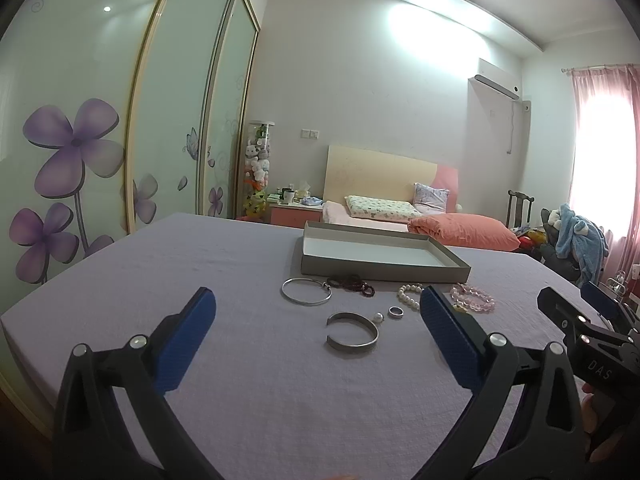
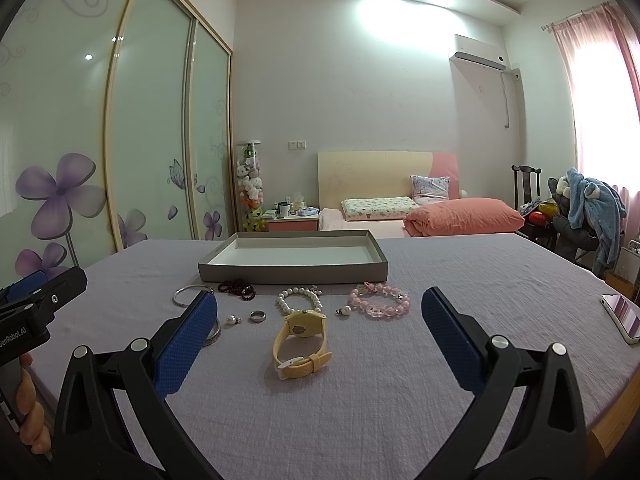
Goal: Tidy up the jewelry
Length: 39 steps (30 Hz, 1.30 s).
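A shallow grey box with a white inside stands on the lilac cloth beyond the jewelry. In front of it lie a thin silver bangle, dark red beads, a pearl bracelet, a pink bead bracelet, a silver ring, a pearl earring, a second pearl pendant, an open silver cuff and a yellow watch. My left gripper and right gripper are open and hold nothing, short of the pieces.
A phone lies near the table's right edge. A hand grips the left tool. Beyond the table are a bed, a nightstand, sliding wardrobe doors and a chair with clothes.
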{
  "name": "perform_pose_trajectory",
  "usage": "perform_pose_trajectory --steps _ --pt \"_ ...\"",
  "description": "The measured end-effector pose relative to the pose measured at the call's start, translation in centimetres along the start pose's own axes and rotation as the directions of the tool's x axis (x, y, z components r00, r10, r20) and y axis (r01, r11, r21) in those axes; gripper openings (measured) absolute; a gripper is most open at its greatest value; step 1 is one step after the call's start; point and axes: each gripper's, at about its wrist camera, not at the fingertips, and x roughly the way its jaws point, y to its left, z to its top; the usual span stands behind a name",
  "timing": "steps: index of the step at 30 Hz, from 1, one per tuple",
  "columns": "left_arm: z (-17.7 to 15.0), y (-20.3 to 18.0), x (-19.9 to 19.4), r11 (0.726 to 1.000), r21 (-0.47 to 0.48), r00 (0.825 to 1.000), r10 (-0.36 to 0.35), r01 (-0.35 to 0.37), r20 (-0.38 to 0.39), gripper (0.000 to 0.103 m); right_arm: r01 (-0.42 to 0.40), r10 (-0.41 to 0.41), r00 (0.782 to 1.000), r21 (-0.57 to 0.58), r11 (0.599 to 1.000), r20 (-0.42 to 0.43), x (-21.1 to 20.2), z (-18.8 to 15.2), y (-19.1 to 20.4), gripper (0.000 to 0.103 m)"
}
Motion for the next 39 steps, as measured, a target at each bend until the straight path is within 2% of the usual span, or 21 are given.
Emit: perform_pose_trajectory --steps 39 --pt "-0.03 -0.1 -0.08 1.0 -0.001 1.0 0.0 0.0 0.0 0.099 0.001 -0.001 1.0 0.005 1.0 -0.001 0.14 -0.04 -0.37 0.101"
